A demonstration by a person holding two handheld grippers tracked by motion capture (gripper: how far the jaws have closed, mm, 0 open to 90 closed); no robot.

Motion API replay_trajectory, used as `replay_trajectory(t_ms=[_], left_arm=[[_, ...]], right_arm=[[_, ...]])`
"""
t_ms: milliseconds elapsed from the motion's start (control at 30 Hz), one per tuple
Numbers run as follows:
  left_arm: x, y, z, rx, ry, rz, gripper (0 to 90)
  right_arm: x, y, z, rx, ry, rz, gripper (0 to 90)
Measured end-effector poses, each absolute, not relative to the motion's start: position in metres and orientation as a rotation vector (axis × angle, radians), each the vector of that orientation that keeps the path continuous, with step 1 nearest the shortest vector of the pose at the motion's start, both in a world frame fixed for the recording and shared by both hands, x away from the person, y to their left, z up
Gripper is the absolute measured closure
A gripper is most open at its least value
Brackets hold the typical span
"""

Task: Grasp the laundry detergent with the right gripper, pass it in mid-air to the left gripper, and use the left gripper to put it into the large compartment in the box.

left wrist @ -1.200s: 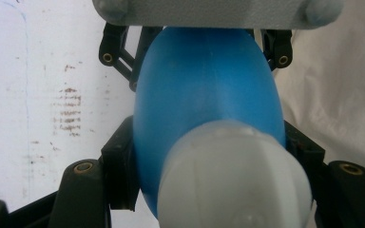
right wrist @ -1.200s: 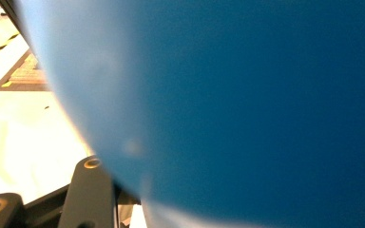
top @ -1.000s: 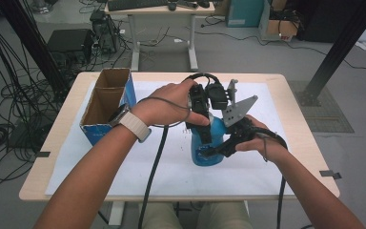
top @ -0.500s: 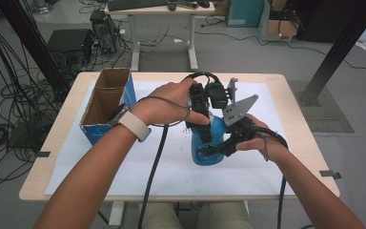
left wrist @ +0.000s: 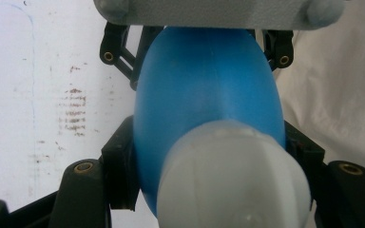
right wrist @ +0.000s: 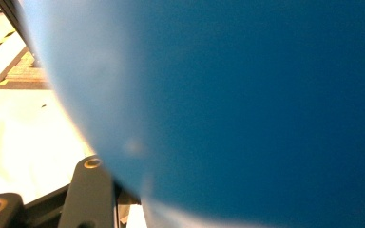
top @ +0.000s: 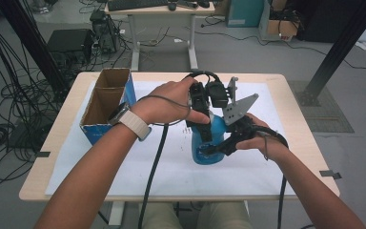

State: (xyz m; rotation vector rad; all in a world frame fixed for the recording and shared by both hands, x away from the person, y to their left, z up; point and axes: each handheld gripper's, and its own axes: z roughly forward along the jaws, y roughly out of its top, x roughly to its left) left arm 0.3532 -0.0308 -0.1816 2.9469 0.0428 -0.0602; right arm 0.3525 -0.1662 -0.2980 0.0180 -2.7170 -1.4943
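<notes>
We squeeze the blue bottle [top: 208,143] with our left gripper [top: 205,136] and right gripper [top: 215,149], right of the cardboard box [top: 106,102]. It looks light, smooth and slippery, so we hold its middle.

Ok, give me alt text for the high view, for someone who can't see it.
Two hand-held grippers clamp one blue bottle standing on a white sheet near the table's middle: the left hand-held gripper grips it from above, the right hand-held gripper from the side near its base. An open cardboard box with blue sides sits to the left on the wooden table.
</notes>
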Motion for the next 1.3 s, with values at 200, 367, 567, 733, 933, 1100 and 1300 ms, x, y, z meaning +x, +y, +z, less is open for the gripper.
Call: replay_trajectory(t_ms=[200,367,567,733,933,1100,1300], left_arm=[[0.3548,-0.0319,-0.1782,2.973,0.034,-0.046,37.6],[0.3554,-0.0331,-0.1772,2.976,0.033,-0.050,37.6],[0.3555,-0.0336,-0.1761,2.979,0.037,-0.044,37.7],[0.3558,-0.0337,-0.1763,2.971,0.030,-0.036,37.6],[0.3561,-0.0337,-0.1761,2.973,0.028,-0.034,37.6],[0.3562,-0.0334,-0.1754,2.976,0.027,-0.034,37.6],[0.3557,-0.0324,-0.1752,2.972,0.038,-0.040,37.6]], right_arm=[[0.3537,-0.1671,-0.2968,0.018,-2.719,-1.492,43.0],[0.3549,-0.1682,-0.2959,0.018,-2.725,-1.495,43.0],[0.3554,-0.1687,-0.2952,0.021,-2.726,-1.496,43.0],[0.3556,-0.1692,-0.2950,0.019,-2.727,-1.498,43.0],[0.3558,-0.1692,-0.2945,0.019,-2.731,-1.493,43.0],[0.3559,-0.1687,-0.2942,0.020,-2.732,-1.497,43.0],[0.3560,-0.1681,-0.2938,0.024,-2.731,-1.500,43.0]])
